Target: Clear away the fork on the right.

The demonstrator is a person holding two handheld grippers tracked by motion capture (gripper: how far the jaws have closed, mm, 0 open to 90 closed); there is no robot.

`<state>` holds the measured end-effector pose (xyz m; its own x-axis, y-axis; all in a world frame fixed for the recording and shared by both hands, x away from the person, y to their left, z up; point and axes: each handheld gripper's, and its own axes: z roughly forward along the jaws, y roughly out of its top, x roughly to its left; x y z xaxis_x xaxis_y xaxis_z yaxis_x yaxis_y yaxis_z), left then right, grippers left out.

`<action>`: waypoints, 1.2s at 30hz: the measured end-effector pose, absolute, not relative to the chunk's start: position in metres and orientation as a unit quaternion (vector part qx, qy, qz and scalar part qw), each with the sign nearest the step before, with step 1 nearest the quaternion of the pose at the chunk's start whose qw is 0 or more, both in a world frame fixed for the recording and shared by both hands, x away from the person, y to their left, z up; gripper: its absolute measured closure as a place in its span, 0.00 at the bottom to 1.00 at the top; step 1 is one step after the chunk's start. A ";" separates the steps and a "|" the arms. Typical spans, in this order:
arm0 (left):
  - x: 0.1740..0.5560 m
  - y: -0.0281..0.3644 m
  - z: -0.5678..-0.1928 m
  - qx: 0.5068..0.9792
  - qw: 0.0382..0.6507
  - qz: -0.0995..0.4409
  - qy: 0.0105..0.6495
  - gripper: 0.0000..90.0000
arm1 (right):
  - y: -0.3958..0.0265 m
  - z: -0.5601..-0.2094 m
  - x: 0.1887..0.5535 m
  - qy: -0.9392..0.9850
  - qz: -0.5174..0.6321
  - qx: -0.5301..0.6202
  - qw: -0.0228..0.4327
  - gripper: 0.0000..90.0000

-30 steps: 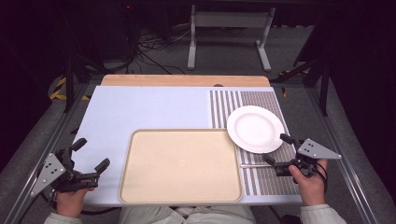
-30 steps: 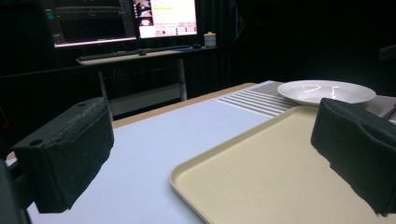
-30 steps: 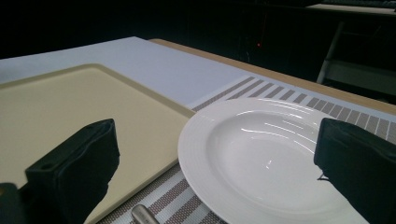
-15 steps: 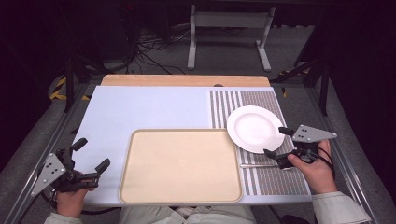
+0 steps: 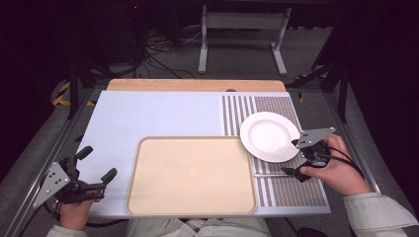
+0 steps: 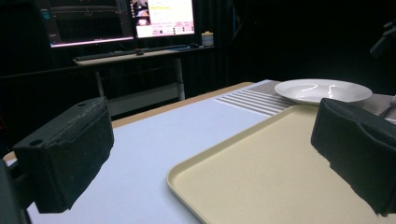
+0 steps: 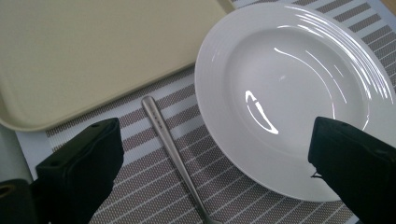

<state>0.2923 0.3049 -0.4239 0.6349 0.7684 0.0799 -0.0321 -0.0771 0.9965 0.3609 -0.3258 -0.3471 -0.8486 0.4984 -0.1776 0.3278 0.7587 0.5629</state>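
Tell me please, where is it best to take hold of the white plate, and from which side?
Grip the plate by its rim, probably at the edge nearest the right gripper, coming in low from that side. The rim flares up and outward above the striped mat, so one jaw could slide under it and the other press on top. The bowl part is too wide to span.

The table top [image 5: 148, 118] is evenly lit from above while the room around it falls to near black. Shadows on the beige tray [image 5: 191, 175] are faint and soft. Curved streaks of glare sit on the white plate [image 7: 299, 93] in the right gripper view, sharp at its centre. In the left gripper view the near black pads [image 6: 65, 154] are slightly soft, and the bright monitors [image 6: 163, 16] behind are overexposed and unreadable. The high view is mildly grainy
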 end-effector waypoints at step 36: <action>0.292 0.304 -0.423 0.660 0.619 0.324 0.275 0.00 | -0.308 -0.366 0.370 0.985 0.059 0.151 0.063 0.15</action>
